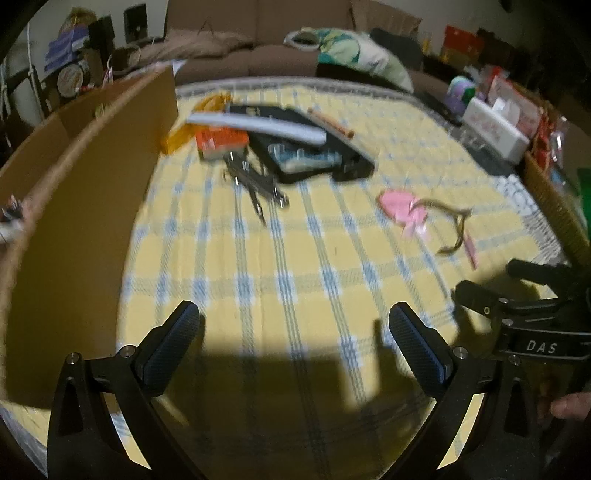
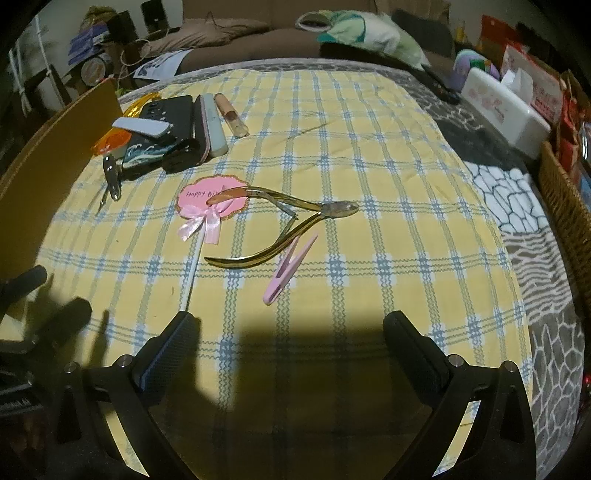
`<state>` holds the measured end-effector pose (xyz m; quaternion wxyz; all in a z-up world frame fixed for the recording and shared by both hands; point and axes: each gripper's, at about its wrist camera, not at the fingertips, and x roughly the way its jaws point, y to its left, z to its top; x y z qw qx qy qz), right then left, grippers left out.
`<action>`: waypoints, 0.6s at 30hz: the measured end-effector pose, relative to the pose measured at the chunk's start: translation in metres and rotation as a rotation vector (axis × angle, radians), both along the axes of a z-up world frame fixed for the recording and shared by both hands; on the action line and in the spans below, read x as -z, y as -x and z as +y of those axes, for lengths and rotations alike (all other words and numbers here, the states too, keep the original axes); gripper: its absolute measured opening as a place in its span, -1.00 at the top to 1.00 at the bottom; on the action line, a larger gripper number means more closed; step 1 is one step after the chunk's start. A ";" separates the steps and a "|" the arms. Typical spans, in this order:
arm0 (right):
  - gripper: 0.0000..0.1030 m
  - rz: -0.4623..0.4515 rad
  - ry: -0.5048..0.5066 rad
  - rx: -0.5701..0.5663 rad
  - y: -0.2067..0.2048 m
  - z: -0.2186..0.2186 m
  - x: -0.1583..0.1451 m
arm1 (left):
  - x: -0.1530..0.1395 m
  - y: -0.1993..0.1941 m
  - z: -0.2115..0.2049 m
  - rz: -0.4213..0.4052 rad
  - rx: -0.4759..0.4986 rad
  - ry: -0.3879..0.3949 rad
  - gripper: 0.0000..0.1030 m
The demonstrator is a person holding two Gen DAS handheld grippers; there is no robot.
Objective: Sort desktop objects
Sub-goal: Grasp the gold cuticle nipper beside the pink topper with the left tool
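On the yellow plaid cloth (image 2: 369, 155) lie gold cuticle nippers (image 2: 288, 214), a pink "Happy Birthday" topper (image 2: 212, 197) with a bow and white stick, and a pink clip (image 2: 290, 267). My right gripper (image 2: 291, 325) hovers open just in front of them with nothing between its fingers. Further left is a pile: black phone cases (image 2: 162, 136), a white nail file (image 2: 144, 127), a buffer block (image 2: 214, 125), a tube (image 2: 231, 114) and silver tools (image 2: 110, 181). In the blurred left wrist view my left gripper (image 1: 295, 317) is open and empty, well short of that pile (image 1: 306, 147).
An open cardboard box (image 1: 92, 184) stands along the left edge of the cloth. At the right are a white tissue box (image 2: 502, 110) and a wicker basket (image 2: 565, 195) full of packets. A brown sofa with pillows (image 2: 369, 29) lies behind. The two grippers are side by side.
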<state>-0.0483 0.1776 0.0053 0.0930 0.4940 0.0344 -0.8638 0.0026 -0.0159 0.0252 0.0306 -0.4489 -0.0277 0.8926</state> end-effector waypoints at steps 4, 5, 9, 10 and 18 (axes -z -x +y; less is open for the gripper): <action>-1.00 0.066 0.011 0.012 0.005 0.010 -0.023 | -0.025 0.005 -0.004 0.059 0.031 0.000 -1.00; -1.00 0.084 0.032 0.014 0.007 0.013 -0.030 | -0.029 0.007 -0.004 0.064 0.044 -0.005 -1.00; -1.00 0.118 0.057 0.015 0.021 0.023 -0.045 | -0.043 0.014 -0.004 0.074 0.126 -0.038 -1.00; -1.00 0.116 0.062 0.008 0.026 0.026 -0.046 | -0.043 0.016 0.000 0.074 0.153 -0.040 -1.00; -0.99 0.030 0.274 0.099 0.065 0.065 -0.044 | -0.028 0.029 0.063 0.084 0.350 0.017 -0.99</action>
